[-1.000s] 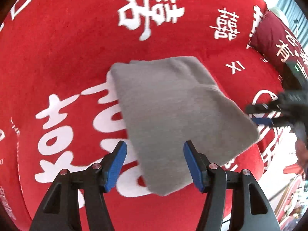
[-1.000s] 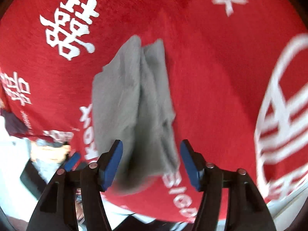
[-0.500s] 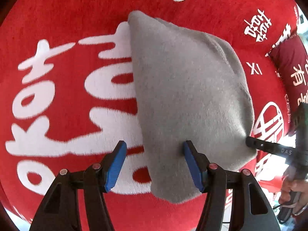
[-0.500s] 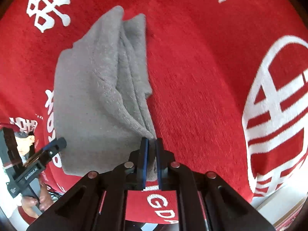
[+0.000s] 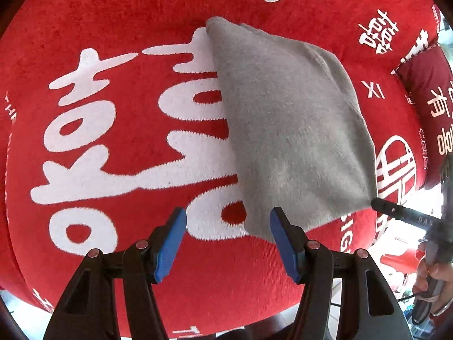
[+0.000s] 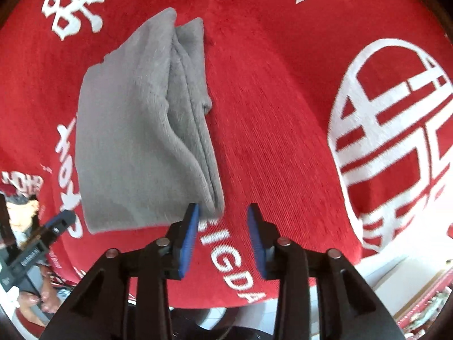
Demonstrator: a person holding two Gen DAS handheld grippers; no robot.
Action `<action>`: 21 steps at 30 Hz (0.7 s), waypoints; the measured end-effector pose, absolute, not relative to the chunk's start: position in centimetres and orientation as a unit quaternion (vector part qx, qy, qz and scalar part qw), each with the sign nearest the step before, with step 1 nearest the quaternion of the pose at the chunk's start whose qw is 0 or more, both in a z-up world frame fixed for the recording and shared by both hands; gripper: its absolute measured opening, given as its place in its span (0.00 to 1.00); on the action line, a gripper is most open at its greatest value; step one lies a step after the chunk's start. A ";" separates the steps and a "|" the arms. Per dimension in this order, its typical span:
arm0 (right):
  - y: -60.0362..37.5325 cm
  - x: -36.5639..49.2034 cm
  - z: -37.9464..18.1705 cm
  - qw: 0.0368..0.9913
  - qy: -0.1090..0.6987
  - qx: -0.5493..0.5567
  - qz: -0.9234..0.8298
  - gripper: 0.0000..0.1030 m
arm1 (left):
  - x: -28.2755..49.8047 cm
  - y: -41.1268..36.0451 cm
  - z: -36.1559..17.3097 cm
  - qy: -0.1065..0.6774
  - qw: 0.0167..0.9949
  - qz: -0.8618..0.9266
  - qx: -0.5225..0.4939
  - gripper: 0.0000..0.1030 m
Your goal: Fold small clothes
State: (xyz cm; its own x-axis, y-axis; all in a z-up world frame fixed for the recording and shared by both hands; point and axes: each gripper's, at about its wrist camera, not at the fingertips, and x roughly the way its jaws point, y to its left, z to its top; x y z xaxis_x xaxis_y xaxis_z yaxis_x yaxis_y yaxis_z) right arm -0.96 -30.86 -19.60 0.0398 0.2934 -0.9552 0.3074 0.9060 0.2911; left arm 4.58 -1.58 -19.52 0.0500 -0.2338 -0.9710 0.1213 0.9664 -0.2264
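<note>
The folded grey fleece garment (image 6: 141, 130) lies on the red velvet cover with white characters (image 5: 113, 56); left gripper (image 5: 228, 238) and right gripper (image 6: 222, 235) hover released at its near corners, probably for squaring the fold

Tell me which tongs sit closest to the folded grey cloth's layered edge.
The right tongs: open, straddling the near corner of the folded grey fleece cloth. The left tongs, also open, face its smooth folded side.
</note>
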 end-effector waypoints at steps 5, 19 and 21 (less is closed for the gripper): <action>-29.1 -2.7 -18.0 0.695 0.689 0.205 -0.016 0.42 | 3.7 -0.8 -18.3 0.673 0.727 -0.135 -0.033 0.61; -22.8 -4.3 -16.3 0.704 0.678 0.212 0.025 0.51 | 1.7 1.9 -17.1 0.643 0.748 -0.164 -0.013 0.85; -21.9 -4.5 -16.2 0.704 0.677 0.213 0.034 0.52 | 1.6 2.2 -17.4 0.647 0.745 -0.163 -0.017 0.85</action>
